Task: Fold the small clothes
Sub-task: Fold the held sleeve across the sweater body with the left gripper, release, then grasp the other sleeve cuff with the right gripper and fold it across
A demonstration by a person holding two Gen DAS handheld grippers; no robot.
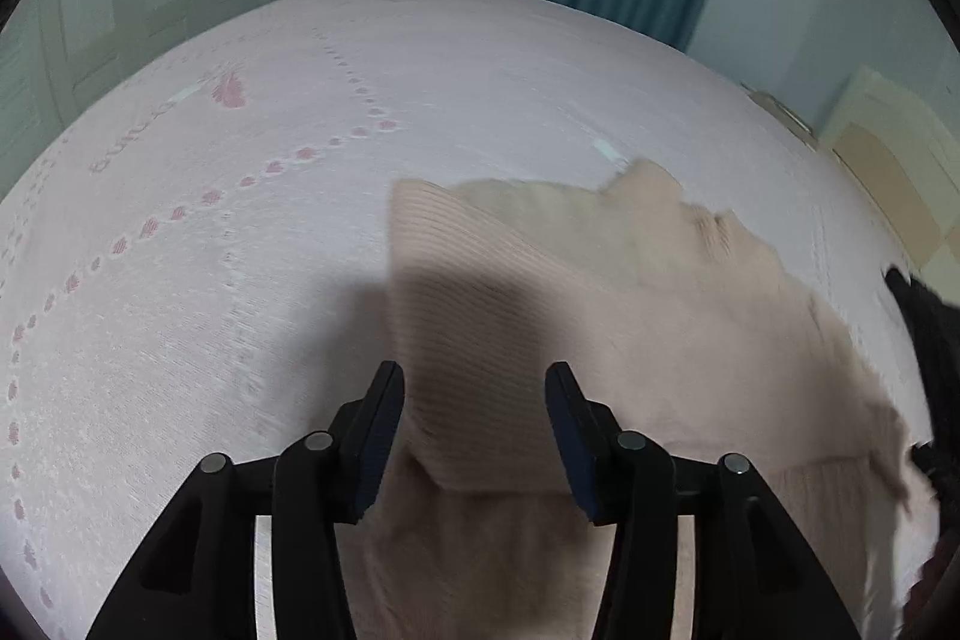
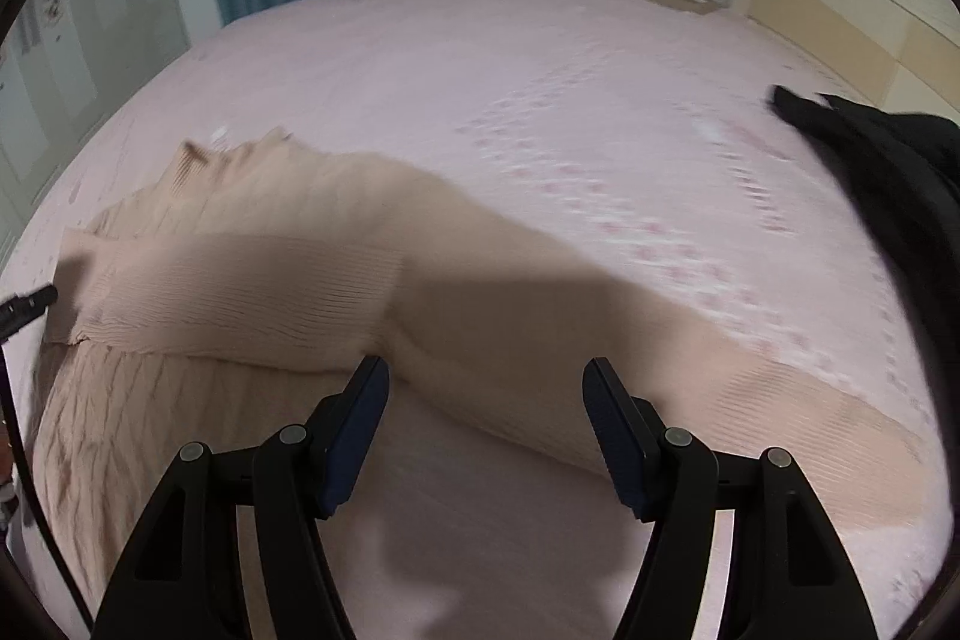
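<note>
Sweater [image 1: 600,280] spread on bed [image 1: 240,280], one sleeve [image 2: 240,292] laid across body. Left gripper [image 1: 474,430] spread over sleeve cuff, pinching nothing. Right gripper [image 2: 486,430] spread above other sleeve, also empty. Advised: pinch cuff edge only, one layer, lift low, keep fold square.
</note>
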